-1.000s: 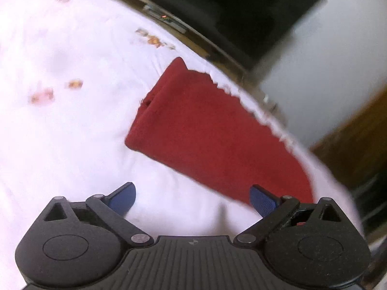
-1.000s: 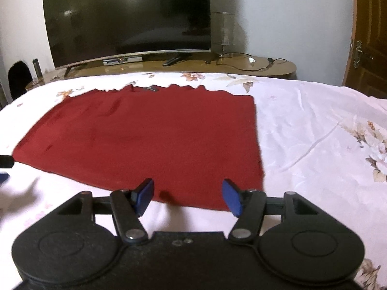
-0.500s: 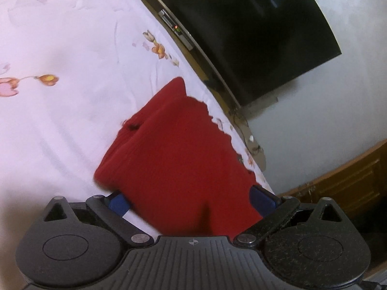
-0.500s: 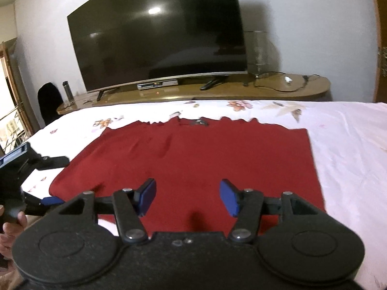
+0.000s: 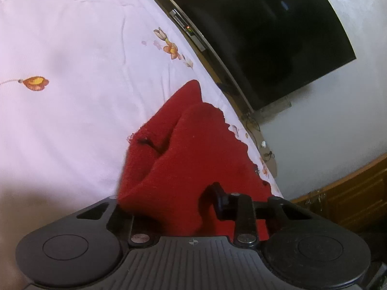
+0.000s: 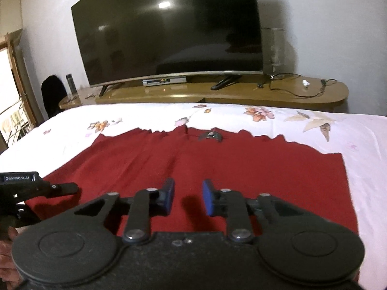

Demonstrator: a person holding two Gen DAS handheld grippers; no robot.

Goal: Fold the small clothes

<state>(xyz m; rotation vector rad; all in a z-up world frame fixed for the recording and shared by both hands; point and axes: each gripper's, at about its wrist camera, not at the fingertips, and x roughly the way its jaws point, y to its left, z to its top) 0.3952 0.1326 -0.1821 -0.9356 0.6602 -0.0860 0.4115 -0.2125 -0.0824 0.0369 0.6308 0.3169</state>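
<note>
A dark red garment (image 6: 217, 164) lies spread flat on the white flowered bedsheet (image 6: 362, 145). In the left wrist view the garment (image 5: 193, 149) bunches up between my left gripper's (image 5: 174, 207) jaws, which are closed on its near left corner; the left finger is hidden under cloth. My left gripper also shows in the right wrist view (image 6: 60, 188) at the garment's left edge. My right gripper (image 6: 187, 197) is over the garment's near edge, its blue pads (image 6: 208, 197) a narrow gap apart with nothing visibly between them.
A large dark TV (image 6: 169, 31) stands on a long wooden console (image 6: 241, 91) beyond the bed's far edge. Cables (image 6: 297, 87) lie on the console. A wooden door (image 5: 350, 193) is at the right. A small dark tag (image 6: 210, 135) sits at the garment's far edge.
My left gripper moved onto the garment's corner and closed on it, bunching the cloth. My right gripper moved forward over the near edge and its jaws narrowed.
</note>
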